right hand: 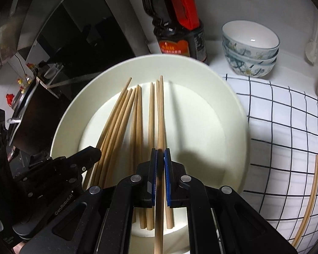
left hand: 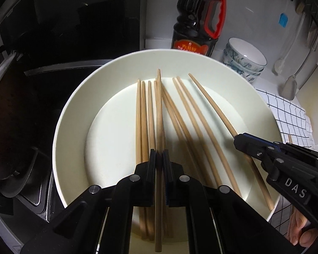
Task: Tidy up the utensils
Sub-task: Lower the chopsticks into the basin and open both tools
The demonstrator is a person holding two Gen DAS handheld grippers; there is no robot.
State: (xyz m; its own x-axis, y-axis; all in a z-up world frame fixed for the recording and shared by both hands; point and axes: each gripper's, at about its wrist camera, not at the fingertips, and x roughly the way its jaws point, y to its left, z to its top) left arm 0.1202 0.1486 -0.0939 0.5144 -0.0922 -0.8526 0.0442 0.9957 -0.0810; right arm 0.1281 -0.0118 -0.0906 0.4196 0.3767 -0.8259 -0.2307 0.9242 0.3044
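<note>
left gripper (left hand: 159, 165): closed on one chopstick (left hand: 158, 127) above the plate (left hand: 74, 114) | right gripper (right hand: 160, 167): pinching another chopstick (right hand: 160, 114), likely pairing them | other chopsticks (left hand: 188, 116): loose on plate | one stray chopstick (right hand: 309, 196) on checked cloth (right hand: 286, 127)

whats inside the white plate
Loose wooden chopsticks lie in the white plate; each gripper pinches one. Their near ends are hidden behind the left gripper and right gripper.

White wall (left hand: 163, 10) behind white counter (right hand: 218, 67); dim light.
</note>
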